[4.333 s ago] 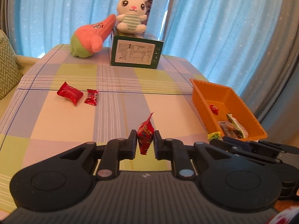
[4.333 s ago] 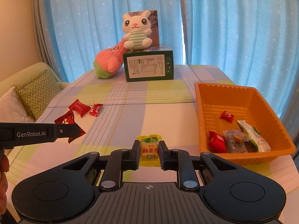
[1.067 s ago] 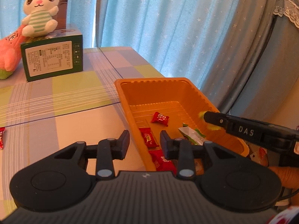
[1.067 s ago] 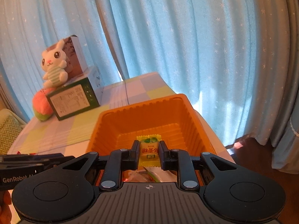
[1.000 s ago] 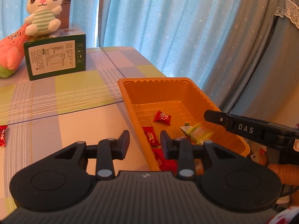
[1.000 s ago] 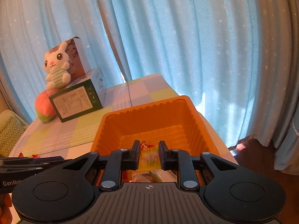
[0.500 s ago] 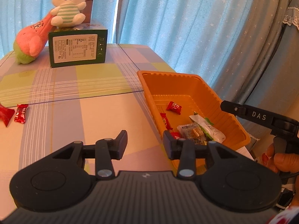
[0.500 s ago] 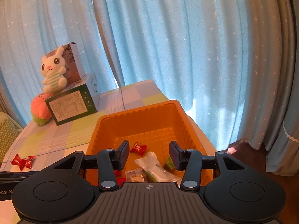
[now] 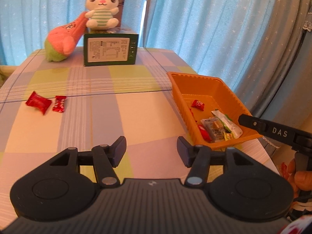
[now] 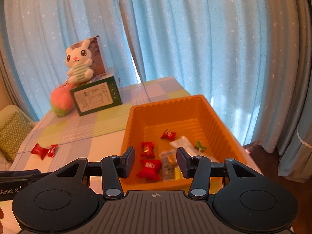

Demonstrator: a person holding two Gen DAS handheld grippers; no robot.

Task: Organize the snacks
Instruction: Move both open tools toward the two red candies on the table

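The left gripper (image 9: 151,149) is spread wide and empty above the checked tablecloth (image 9: 136,113), left of the ribbed orange plastic tray (image 9: 196,78). The right gripper (image 10: 155,160) — also released, holding nothing — hangs over the tray's near end. Inside the tray lie several wrapped snacks, among them a large red candy packet (image 10: 149,168). 2 red wrapped candies (image 9: 45,103) sit on the cloth, well left of the tray.

Bunny plush (image 9: 101,5) atop green box (image 9: 110,50), pink plush (image 9: 63,39) beside — blue curtains (image 10: 195,39)
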